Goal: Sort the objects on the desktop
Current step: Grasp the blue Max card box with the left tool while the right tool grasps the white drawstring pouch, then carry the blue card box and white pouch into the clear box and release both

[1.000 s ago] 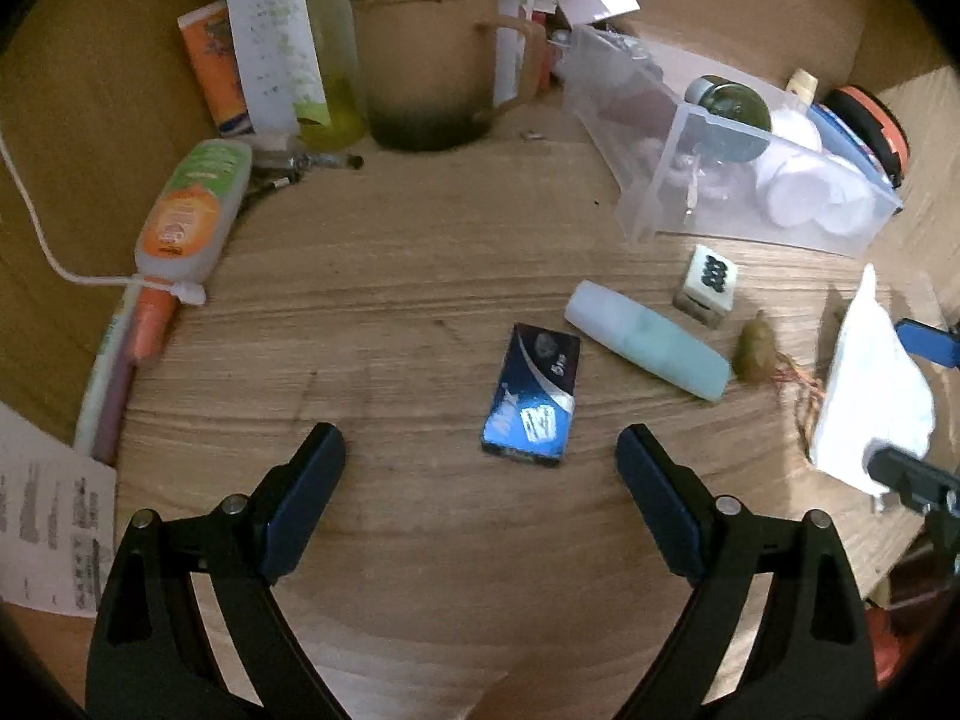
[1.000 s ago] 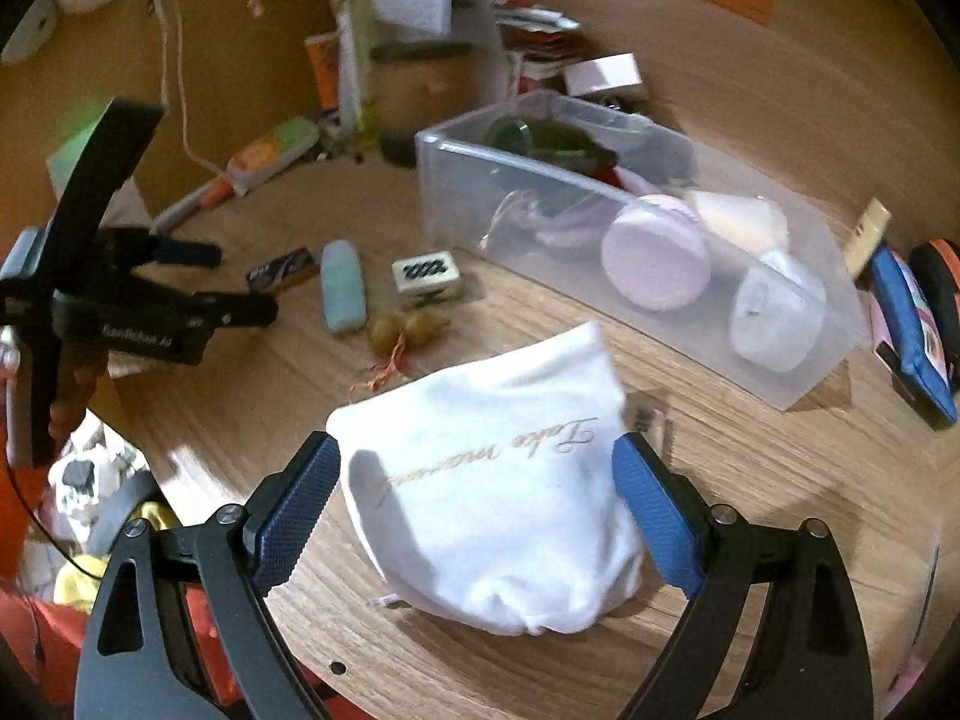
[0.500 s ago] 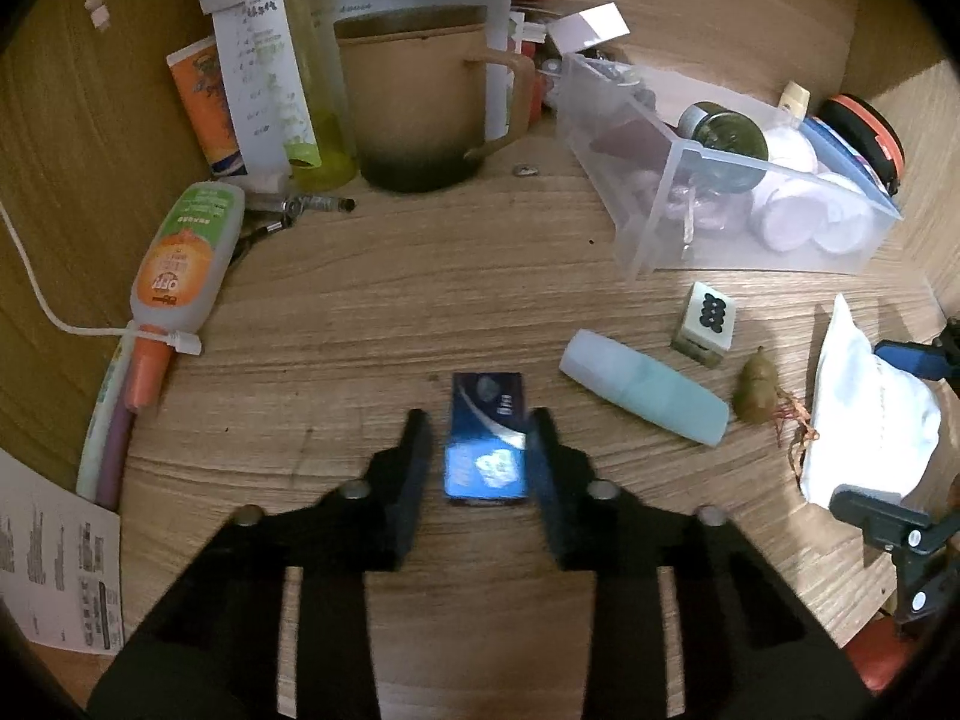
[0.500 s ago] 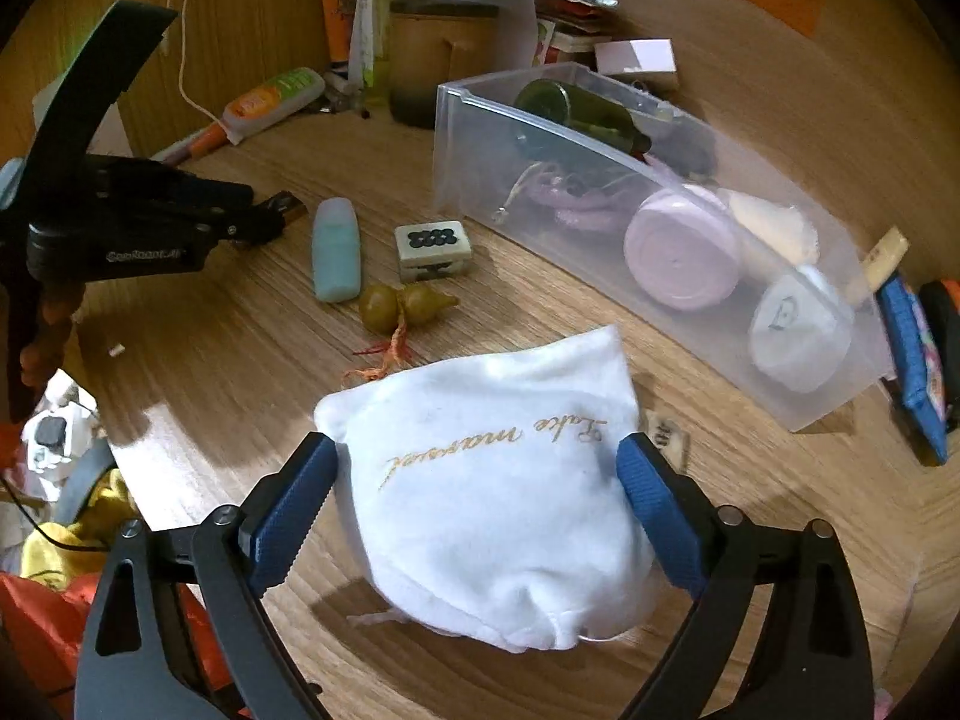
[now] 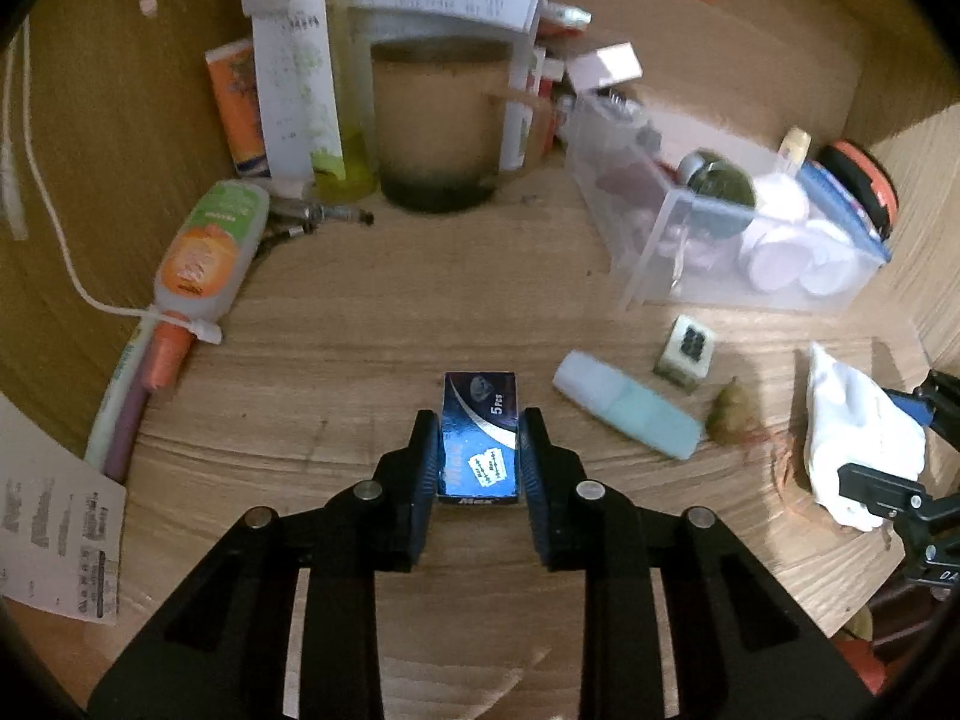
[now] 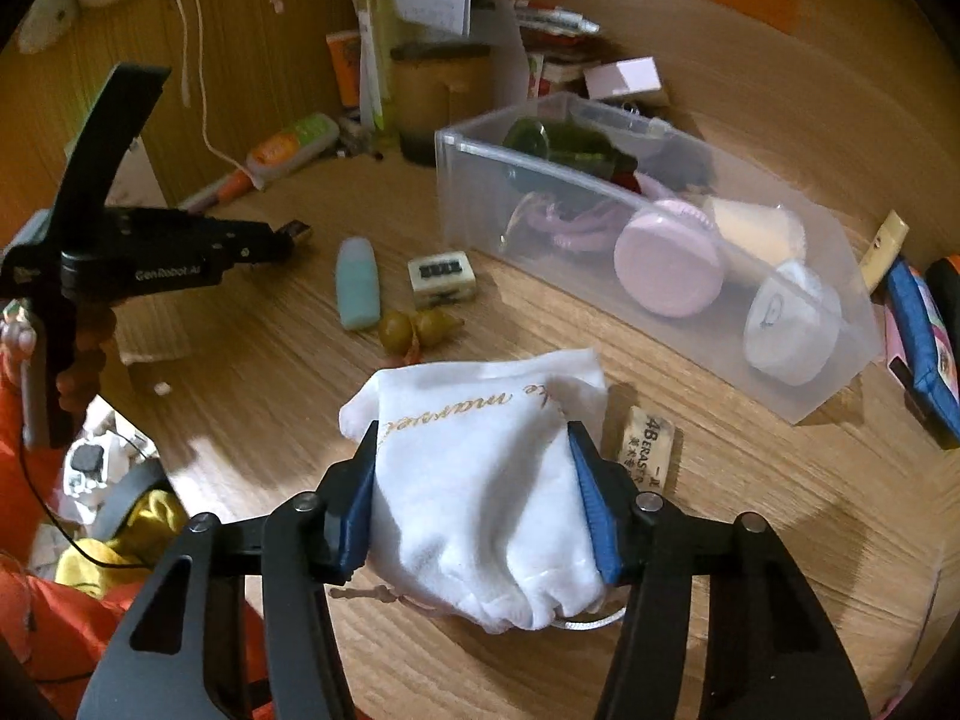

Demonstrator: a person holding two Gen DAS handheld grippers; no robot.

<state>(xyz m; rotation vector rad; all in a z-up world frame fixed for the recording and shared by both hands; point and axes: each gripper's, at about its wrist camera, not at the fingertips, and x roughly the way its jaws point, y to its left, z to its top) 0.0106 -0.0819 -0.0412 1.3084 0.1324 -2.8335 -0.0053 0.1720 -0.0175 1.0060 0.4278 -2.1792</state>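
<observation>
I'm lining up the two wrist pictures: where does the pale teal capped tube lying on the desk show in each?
Left wrist view: the pale teal capped tube lies right of centre, beyond the left gripper.
Right wrist view: the tube lies left of centre, beyond the white cloth pouch.
Shared landmark: the white mahjong-style tile, beside the tube in both.

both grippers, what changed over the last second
The left gripper closed from wide open onto the blue box. The right gripper closed in on the white pouch. The clear bin, mug and green tube stayed put.
</observation>
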